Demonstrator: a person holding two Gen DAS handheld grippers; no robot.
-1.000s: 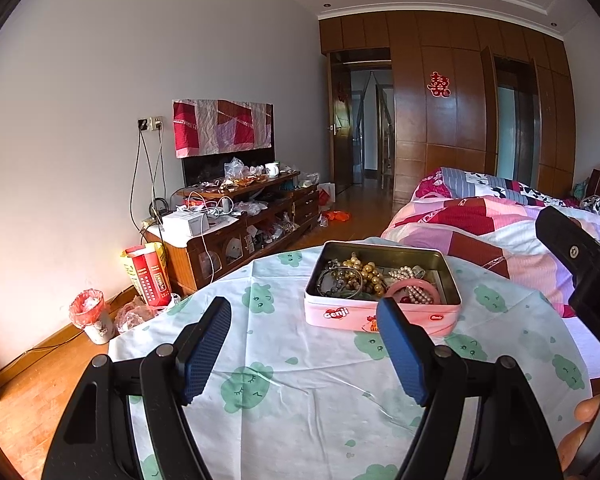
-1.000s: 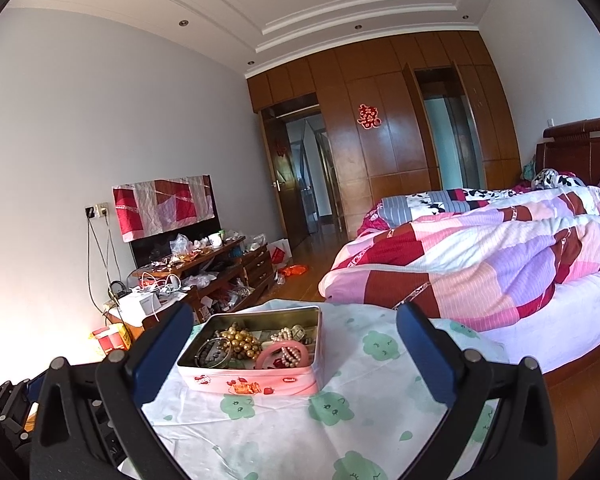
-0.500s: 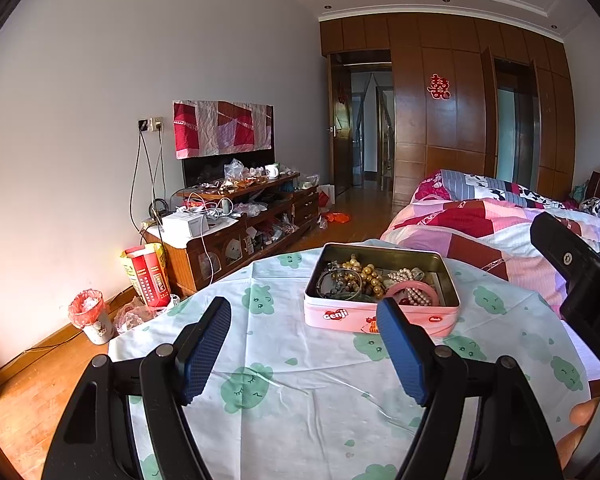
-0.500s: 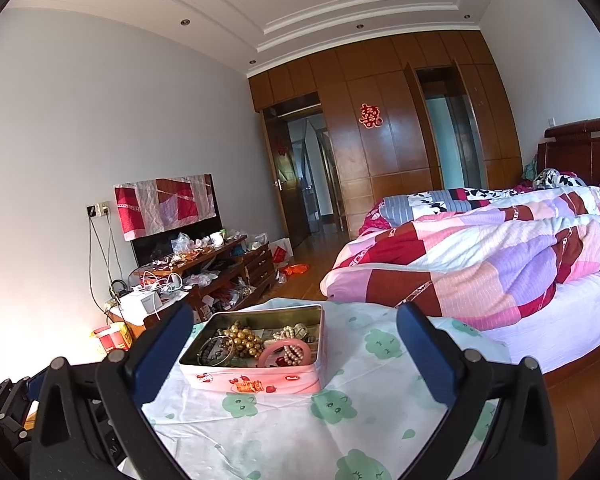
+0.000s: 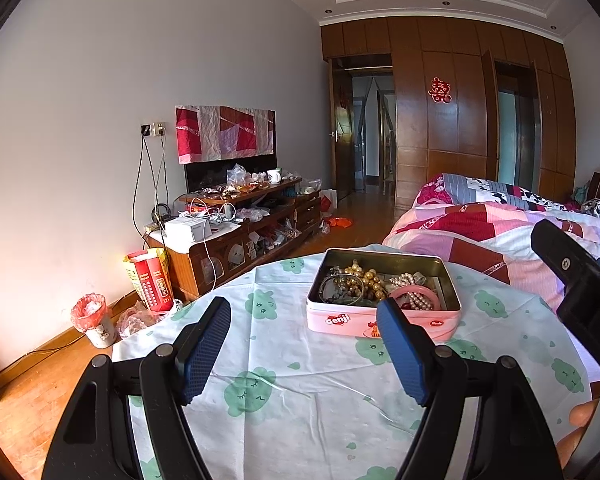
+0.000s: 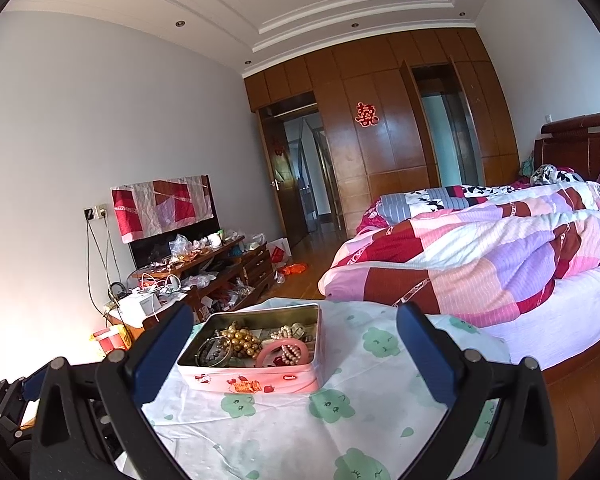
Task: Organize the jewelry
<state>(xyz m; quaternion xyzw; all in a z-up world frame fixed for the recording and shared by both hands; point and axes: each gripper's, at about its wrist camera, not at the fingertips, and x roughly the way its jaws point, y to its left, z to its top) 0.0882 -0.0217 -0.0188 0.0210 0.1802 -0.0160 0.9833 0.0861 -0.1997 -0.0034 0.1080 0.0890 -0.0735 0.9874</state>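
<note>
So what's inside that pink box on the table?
The pink tin holds a jumble of jewelry: gold beads, a pink bangle around pearly beads, and thin dark bracelets. Whatever lies beneath the pile is covered.

Cluttered wooden TV cabinet (image 5: 256, 224), patchwork quilt (image 6: 480, 248), cloud-print tablecloth (image 5: 284, 360), red-lined bin (image 5: 92, 320).

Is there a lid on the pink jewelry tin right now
No, the pink tin sits open on the table, its pink bangle and gold beads exposed from above.
</note>
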